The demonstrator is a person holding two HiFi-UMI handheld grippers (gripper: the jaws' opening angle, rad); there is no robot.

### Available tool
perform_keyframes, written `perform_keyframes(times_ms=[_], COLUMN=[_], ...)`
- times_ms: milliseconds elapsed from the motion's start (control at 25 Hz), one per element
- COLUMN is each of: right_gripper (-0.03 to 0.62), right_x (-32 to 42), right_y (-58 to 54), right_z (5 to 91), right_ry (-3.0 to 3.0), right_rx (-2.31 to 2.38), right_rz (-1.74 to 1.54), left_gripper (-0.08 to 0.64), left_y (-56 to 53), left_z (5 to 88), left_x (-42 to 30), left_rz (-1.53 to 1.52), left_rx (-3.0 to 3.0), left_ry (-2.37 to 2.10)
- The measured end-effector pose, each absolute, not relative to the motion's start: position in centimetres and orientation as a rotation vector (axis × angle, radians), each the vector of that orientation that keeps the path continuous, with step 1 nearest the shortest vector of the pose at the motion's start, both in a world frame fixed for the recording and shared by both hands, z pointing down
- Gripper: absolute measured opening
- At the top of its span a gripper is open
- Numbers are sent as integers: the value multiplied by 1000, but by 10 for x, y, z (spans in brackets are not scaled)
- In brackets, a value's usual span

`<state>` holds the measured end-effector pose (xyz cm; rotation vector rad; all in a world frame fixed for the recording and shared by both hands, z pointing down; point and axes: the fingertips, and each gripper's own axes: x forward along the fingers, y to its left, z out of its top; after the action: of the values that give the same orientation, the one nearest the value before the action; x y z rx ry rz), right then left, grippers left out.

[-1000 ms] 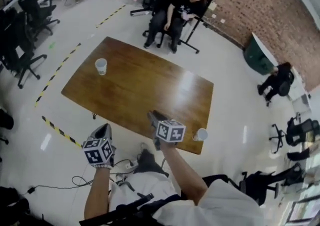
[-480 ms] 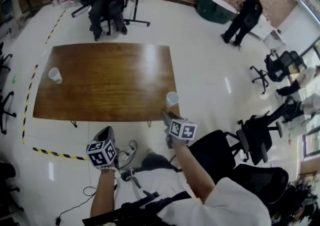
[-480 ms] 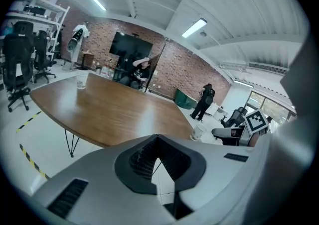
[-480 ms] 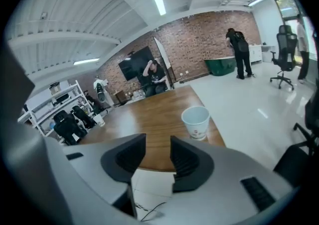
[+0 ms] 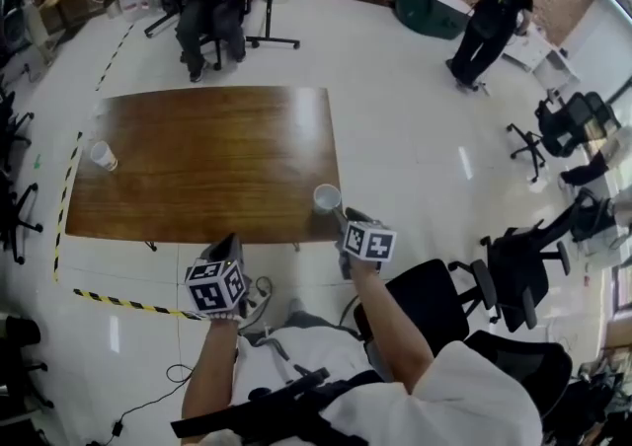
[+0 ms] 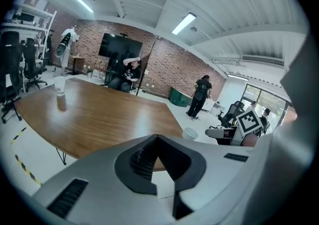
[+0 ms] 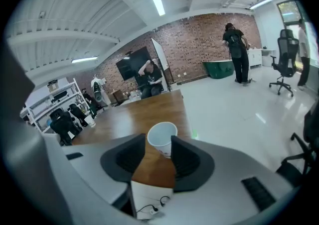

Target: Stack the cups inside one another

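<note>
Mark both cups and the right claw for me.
near cup (image 5: 327, 198): head view, inside its open mouth.
far cup (image 5: 103, 155): head view, its middle.
right claw (image 7: 158, 142): right gripper view, midway between its fingertips.

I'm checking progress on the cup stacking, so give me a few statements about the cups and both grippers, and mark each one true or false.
1. Two cups, a far cup and a near cup, stand on the table. True.
2. The cups are nested. False: the far cup stands at the table's left edge, the near cup at its near right corner.
3. The right gripper has its jaws apart around the near cup. True; they have just been opening.
4. The left gripper grips a cup. False: its jaws are together with nothing in them.
</note>
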<state>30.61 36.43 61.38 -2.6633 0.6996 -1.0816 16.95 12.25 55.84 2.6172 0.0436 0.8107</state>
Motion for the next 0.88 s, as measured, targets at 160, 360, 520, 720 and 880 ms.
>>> perform_keyframes(times_ms=[160, 360, 520, 720, 880], right_gripper=[192, 190, 149, 114, 102], right_x=[330, 350, 364, 380, 384], right_y=[373, 374, 369, 361, 355], right_z=[624, 635, 641, 644, 651], right_ry=[755, 826, 903, 947, 966], right_rx=[-2697, -2713, -2704, -2713, -2713], right_rz=[-1106, -1143, -1168, -1193, -1235], left_gripper=[-3, -3, -3, -3, -3], left_y=[148, 167, 179, 188, 186], left_z=[562, 568, 571, 574, 577], left_x=[180, 192, 199, 201, 200], left_rz=[831, 871, 895, 928, 938], left_rx=[2628, 2628, 2625, 2627, 2613], left_ry=[52, 59, 53, 58, 47])
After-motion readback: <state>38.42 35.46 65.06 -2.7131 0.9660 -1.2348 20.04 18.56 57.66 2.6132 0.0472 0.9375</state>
